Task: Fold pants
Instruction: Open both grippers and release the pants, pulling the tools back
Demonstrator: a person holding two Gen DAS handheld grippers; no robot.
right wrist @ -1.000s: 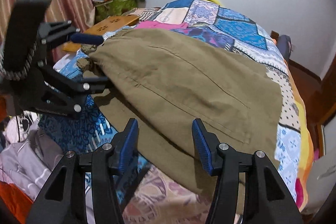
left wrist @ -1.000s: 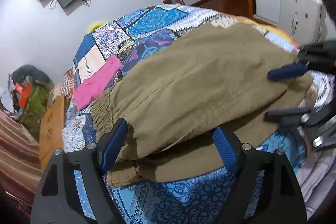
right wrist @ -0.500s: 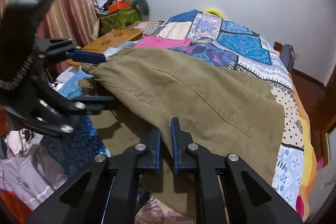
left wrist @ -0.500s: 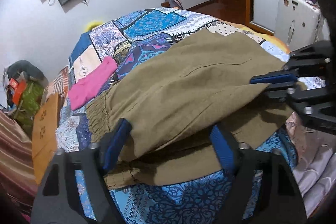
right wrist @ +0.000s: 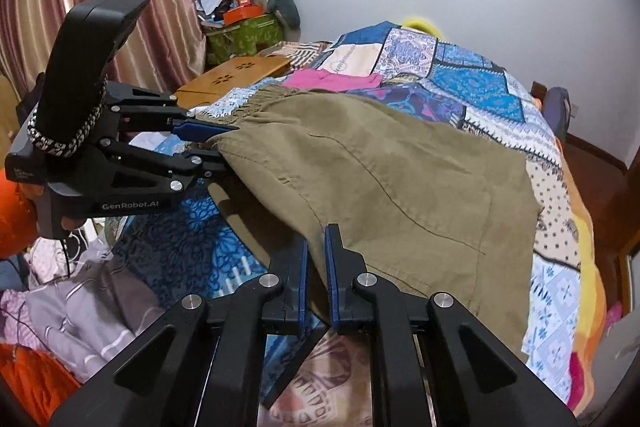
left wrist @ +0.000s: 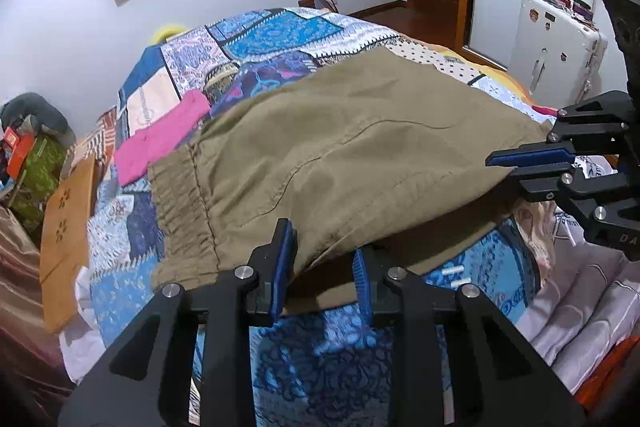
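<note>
My right gripper (right wrist: 316,259) has its two blue-padded fingers (right wrist: 299,279) drawn nearly together, pinching the near edge of the olive pants (right wrist: 384,187) at the leg end; in the left wrist view the same gripper (left wrist: 516,163) shows from the side, pads clamped flat on the cloth. My left gripper (left wrist: 322,267) is only partly closed: a clear gap remains between its pads, and the edge of the pants (left wrist: 340,155) by the gathered waistband hangs into that gap against the left finger (left wrist: 282,267), but I cannot tell whether the pads really press it. From the right wrist view that gripper (right wrist: 212,143) reaches in at the waistband corner, one blue pad above the cloth and the dark finger below. The pants lie spread on the patchwork bedspread (right wrist: 472,83), folded over lengthwise, the upper layer lifted along the near edge, with a lower layer showing beneath it. Beyond the pants, touching the waistband, lies a pink garment (left wrist: 160,143). Farther from the pants, at the bed's side, rests a wooden tray (left wrist: 66,227), and crumpled grey bedding (right wrist: 80,307) lies on the near side of the pants.
</note>
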